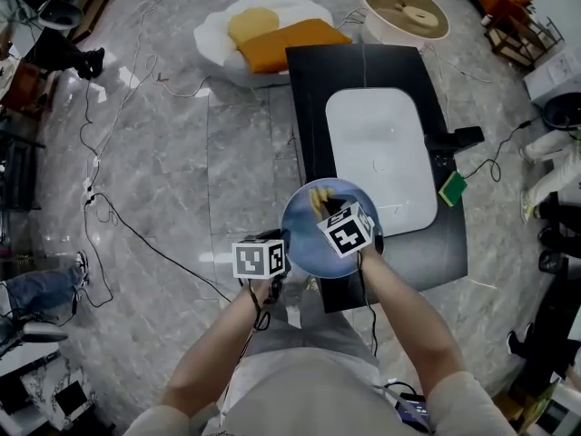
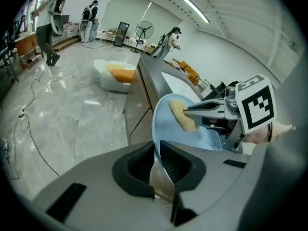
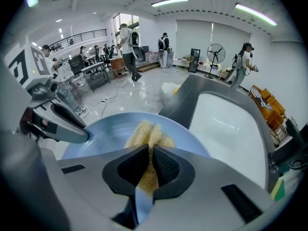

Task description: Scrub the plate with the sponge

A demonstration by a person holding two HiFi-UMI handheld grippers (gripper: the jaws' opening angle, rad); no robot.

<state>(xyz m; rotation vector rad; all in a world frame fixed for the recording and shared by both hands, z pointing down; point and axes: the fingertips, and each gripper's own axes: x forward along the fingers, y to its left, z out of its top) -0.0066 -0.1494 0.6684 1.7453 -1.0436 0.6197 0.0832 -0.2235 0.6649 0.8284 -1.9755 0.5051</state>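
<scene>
A light blue plate (image 1: pixel 304 239) is held tilted over the near end of the black counter, in front of the white sink. My left gripper (image 1: pixel 284 245) is shut on the plate's left rim; in the left gripper view its jaws (image 2: pixel 156 165) pinch the thin edge of the plate (image 2: pixel 166 124). My right gripper (image 1: pixel 329 207) is shut on a yellow sponge (image 1: pixel 320 198), which lies against the plate's face. In the right gripper view the sponge (image 3: pixel 147 131) is squeezed between the pads (image 3: pixel 150 165) and fans out onto the plate (image 3: pixel 106 129).
A white sink basin (image 1: pixel 381 148) is set in the black counter (image 1: pixel 313 89), with a black tap (image 1: pixel 458 138) and a green sponge (image 1: pixel 451 189) at its right. A white cushion with orange pads (image 1: pixel 263 30) and cables (image 1: pixel 118 216) lie on the marble floor. People stand far off.
</scene>
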